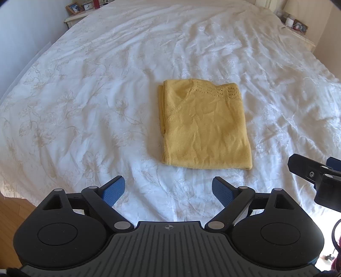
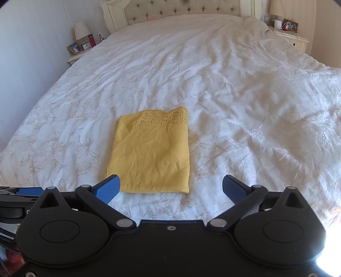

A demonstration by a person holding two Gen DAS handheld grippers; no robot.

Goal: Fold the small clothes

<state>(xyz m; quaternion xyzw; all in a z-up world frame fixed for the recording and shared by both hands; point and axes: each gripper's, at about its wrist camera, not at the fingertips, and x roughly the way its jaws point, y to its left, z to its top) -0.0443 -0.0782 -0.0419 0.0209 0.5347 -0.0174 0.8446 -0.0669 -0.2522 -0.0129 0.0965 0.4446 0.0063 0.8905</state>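
A yellow knit garment (image 1: pixel 204 125) lies folded into a neat rectangle on the white bedspread (image 1: pixel 85 95), its lacy edge on the far side. My left gripper (image 1: pixel 168 191) hovers open just short of the garment's near edge, nothing between its blue pads (image 1: pixel 113 191). In the right wrist view the same yellow garment (image 2: pixel 151 153) lies left of centre. My right gripper (image 2: pixel 170 189) is open at its near edge; the left blue pad (image 2: pixel 108 189) overlaps the garment's near left corner in the picture, and I cannot tell if it touches. Part of the other gripper shows at each view's side.
The wrinkled floral bedspread (image 2: pixel 245 106) spreads wide on all sides of the garment. A tufted headboard (image 2: pixel 181 10) stands at the far end. Nightstands with a lamp and frames (image 2: pixel 81 42) and small items (image 2: pixel 287 27) flank the bed. Wooden floor (image 1: pixel 12 211) shows at lower left.
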